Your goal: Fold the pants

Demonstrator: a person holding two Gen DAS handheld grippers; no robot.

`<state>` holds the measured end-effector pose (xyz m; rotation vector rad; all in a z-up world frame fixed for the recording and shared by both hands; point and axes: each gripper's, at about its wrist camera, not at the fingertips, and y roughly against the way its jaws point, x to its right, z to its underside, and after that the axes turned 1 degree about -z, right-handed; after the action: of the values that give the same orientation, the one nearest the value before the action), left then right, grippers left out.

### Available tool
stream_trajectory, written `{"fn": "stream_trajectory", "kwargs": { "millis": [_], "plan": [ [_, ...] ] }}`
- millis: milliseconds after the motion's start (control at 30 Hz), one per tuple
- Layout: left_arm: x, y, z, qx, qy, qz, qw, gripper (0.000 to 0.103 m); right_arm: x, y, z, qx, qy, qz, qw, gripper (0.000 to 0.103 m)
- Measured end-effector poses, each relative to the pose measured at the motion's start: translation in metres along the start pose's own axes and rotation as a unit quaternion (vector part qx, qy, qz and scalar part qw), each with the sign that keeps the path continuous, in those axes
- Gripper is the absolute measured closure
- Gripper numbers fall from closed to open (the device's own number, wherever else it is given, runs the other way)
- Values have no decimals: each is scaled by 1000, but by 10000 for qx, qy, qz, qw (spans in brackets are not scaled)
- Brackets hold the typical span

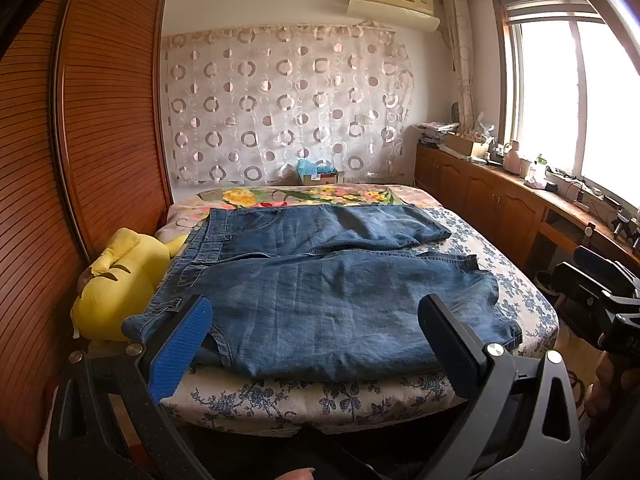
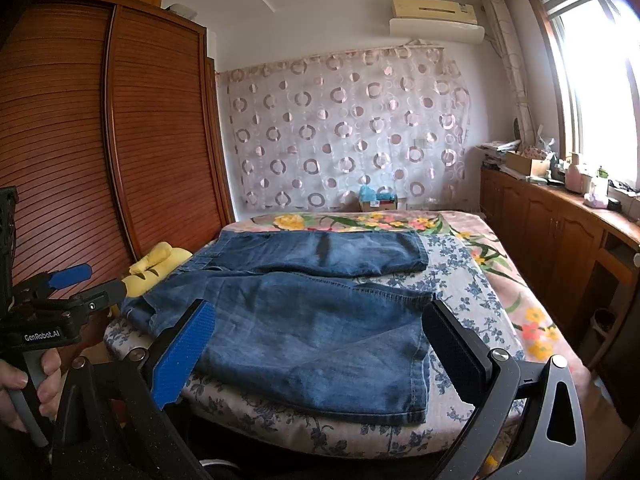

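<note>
Two wide-open grippers held before one pair of denim pants on a bed.

The left gripper [image 1: 316, 312] and right gripper [image 2: 320, 316] are seen at the lower frame, empty. The pants [image 1: 320, 280] lie flat at centre on the bed [image 1: 360, 396]. One yellow plush toy [image 1: 116, 280], centre left, is partly hidden.

Both wrist views low at the near edge of the bed [image 1: 400, 400], facing across it toward the curtained wall [image 1: 280, 100], left view nearer the wardrobe [image 1: 100, 120], right view further right, both sharing the pants [image 2: 312, 320]
</note>
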<state>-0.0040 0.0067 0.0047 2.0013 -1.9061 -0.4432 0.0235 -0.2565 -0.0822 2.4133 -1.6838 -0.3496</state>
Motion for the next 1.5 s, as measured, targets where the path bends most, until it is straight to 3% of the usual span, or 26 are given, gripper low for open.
{"fn": "stream_trajectory", "kwargs": {
  "millis": [1500],
  "plan": [
    [2, 1, 1, 41, 9, -8, 10000, 0, -1, 2, 1, 39, -20, -17, 10000, 0]
  ]
}}
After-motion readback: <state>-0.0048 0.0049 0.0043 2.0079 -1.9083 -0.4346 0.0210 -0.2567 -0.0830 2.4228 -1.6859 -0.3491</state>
